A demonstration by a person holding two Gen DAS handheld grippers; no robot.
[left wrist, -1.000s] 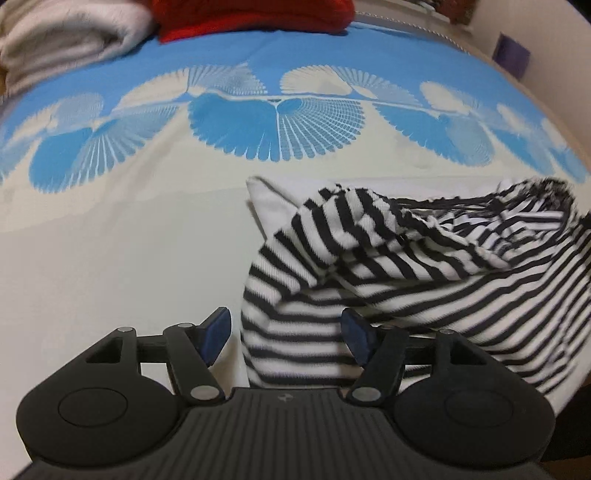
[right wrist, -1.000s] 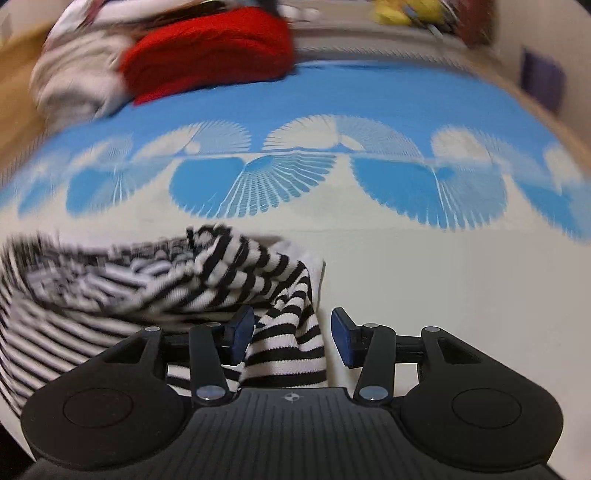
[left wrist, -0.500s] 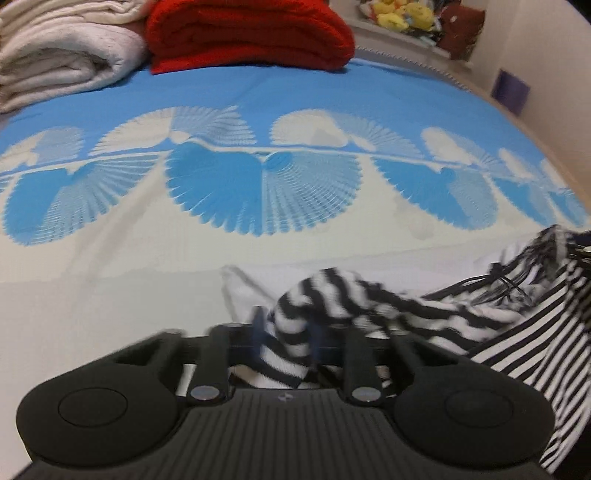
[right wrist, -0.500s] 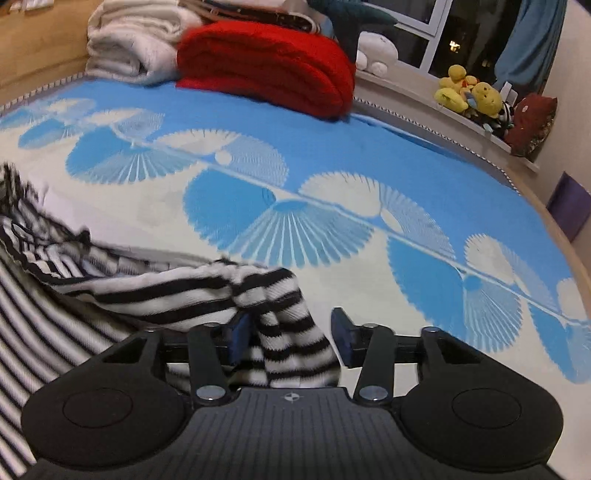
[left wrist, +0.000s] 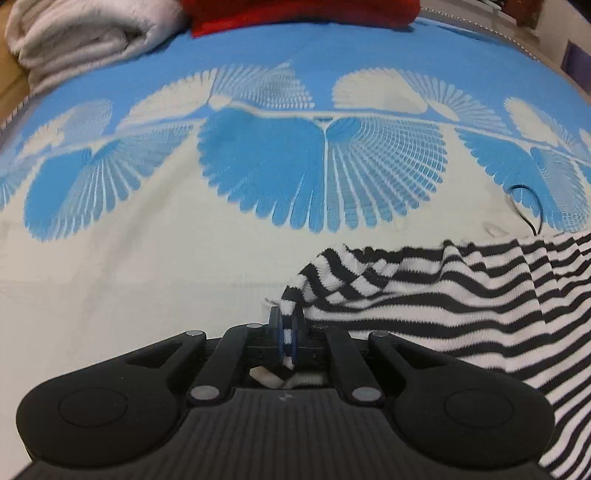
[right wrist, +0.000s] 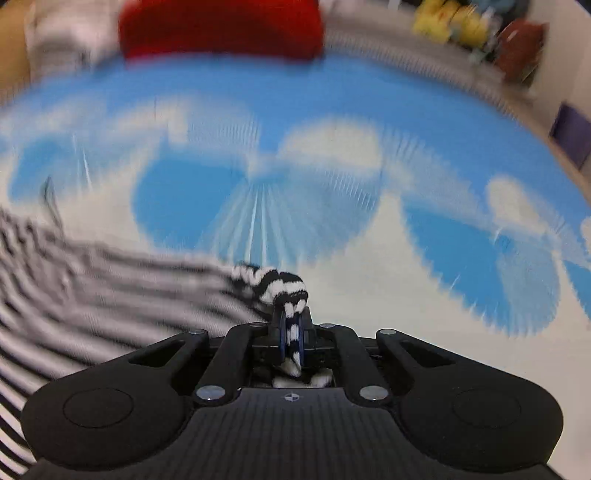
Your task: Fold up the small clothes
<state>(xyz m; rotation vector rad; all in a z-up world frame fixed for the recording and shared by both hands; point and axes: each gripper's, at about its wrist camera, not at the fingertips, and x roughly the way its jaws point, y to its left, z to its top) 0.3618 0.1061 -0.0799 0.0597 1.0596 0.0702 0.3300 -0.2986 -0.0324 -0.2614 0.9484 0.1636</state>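
A black-and-white striped garment (left wrist: 461, 295) hangs stretched between my two grippers above the bed. My left gripper (left wrist: 286, 325) is shut on its left corner, and the cloth runs off to the right. My right gripper (right wrist: 291, 325) is shut on the opposite corner of the striped garment (right wrist: 92, 288), which trails off to the left. The right wrist view is blurred by motion. A thin black cord (left wrist: 528, 206) of the garment loops up onto the bedspread.
The bed has a blue and cream fan-pattern bedspread (left wrist: 258, 166). At the far end lie a folded white blanket (left wrist: 85, 37) and a red blanket (right wrist: 221, 26). Plush toys (right wrist: 454, 22) sit on a ledge at the back right.
Both grippers have closed on the garment's corners and lifted it. The garment, bunched a second ago, is now pulled out wide between them. The right gripper is still moving.
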